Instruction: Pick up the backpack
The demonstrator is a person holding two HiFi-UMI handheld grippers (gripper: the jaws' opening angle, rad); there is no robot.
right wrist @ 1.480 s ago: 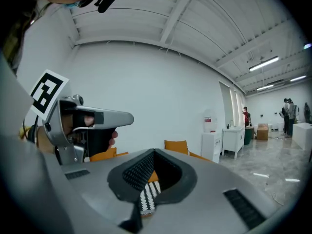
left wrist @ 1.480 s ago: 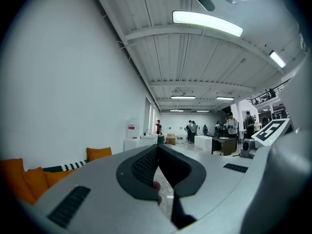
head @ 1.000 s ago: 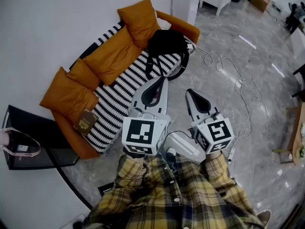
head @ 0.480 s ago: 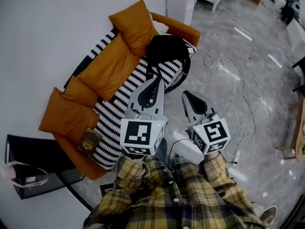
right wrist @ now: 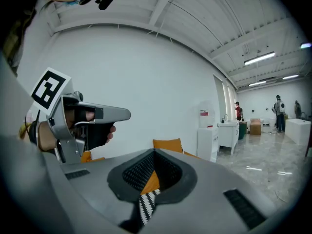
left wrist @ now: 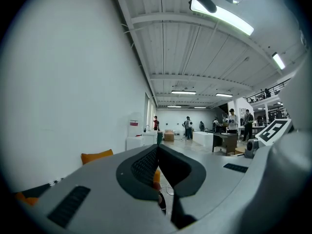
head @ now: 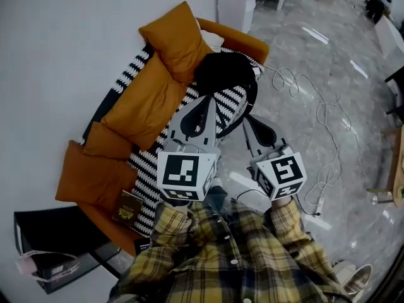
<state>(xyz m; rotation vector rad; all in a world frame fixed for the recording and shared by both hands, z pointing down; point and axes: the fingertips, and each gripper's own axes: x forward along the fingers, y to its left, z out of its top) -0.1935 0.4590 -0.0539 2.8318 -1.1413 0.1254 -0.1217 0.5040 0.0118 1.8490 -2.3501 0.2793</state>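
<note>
Backpack: the black backpack (head: 223,71) sits on the striped blanket (head: 222,103) at the far end of the orange sofa (head: 235,38), just beside the end cushion (head: 174,34).
Change in view: over the last second the sofa has slid down the head view toward the person. The book (head: 128,208) on the near end has dropped toward 7 o'clock, close to the plaid shirt.
Change in gap: the tips of both tools were short of the blanket's far end and now reach over it, so the backpack is near them rather than well apart.
Left tool: the left tool (head: 205,101) has its jaws pressed together with nothing between them. The backpack lies at 12 o'clock from its tip.
Right tool: the right tool (head: 251,122) is also closed and empty. The backpack lies at 11 o'clock from it.
Tool views: the left tool (left wrist: 157,148) looks past the sofa into the hall, and the right tool (right wrist: 153,153) looks over a cushion and the blanket. Neither view shows the backpack.
Floor: a white cable (head: 319,115) trails across the floor at 3 o'clock from the backpack, clear of both tools.
Meaning for the task: this looks like the approach stage, with nothing touched yet. The jaws would need to part, and the tools to tip down toward the bag, before any grip.
</note>
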